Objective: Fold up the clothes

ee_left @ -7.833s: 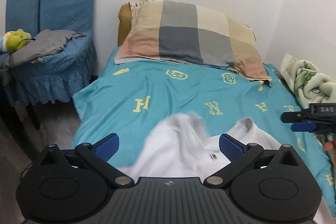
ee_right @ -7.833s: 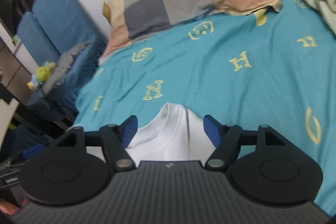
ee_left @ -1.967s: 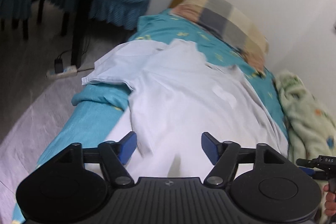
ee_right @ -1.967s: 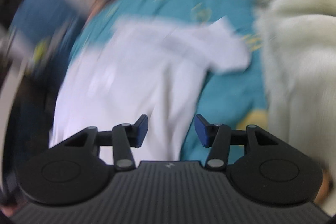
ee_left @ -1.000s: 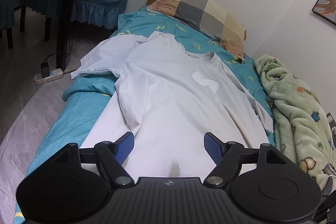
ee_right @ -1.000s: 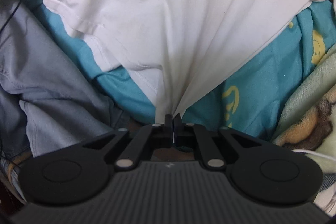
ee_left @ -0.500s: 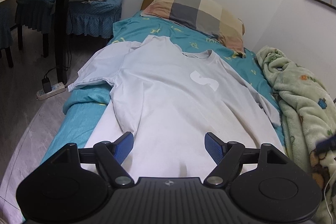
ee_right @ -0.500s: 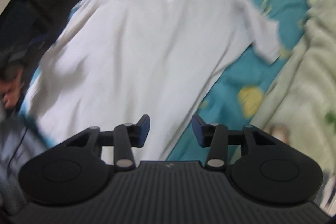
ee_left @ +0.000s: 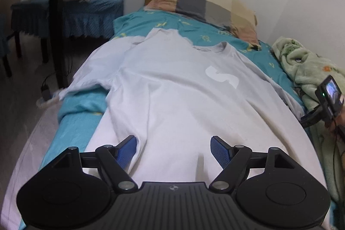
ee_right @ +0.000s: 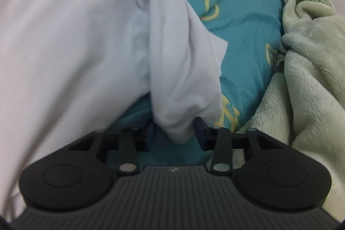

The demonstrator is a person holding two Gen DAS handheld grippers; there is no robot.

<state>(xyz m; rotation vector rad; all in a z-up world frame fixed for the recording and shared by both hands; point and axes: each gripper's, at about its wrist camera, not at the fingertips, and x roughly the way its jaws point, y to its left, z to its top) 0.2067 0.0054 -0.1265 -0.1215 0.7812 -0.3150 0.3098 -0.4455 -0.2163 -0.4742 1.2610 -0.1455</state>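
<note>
Home bedroom: bed (ee_left: pixel 138 21), checked pillow (ee_left: pixel 207 3), fleece blanket (ee_left: pixel 306 66).

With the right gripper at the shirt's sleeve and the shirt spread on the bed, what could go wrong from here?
The right gripper is closing around a bunched fold of the white cotton T-shirt's sleeve; it may pinch several layers, so the fold could come out lumpy. The sleeve lies on the teal letter-print bedsheet, which might get caught too. The open left gripper holds nothing, so the hem could drag.

My left camera looks up the bed (ee_left: pixel 138 21) from its foot, angled down; my right sits close over the white T-shirt's (ee_right: pixel 64 36) sleeve; both share that shirt.
</note>
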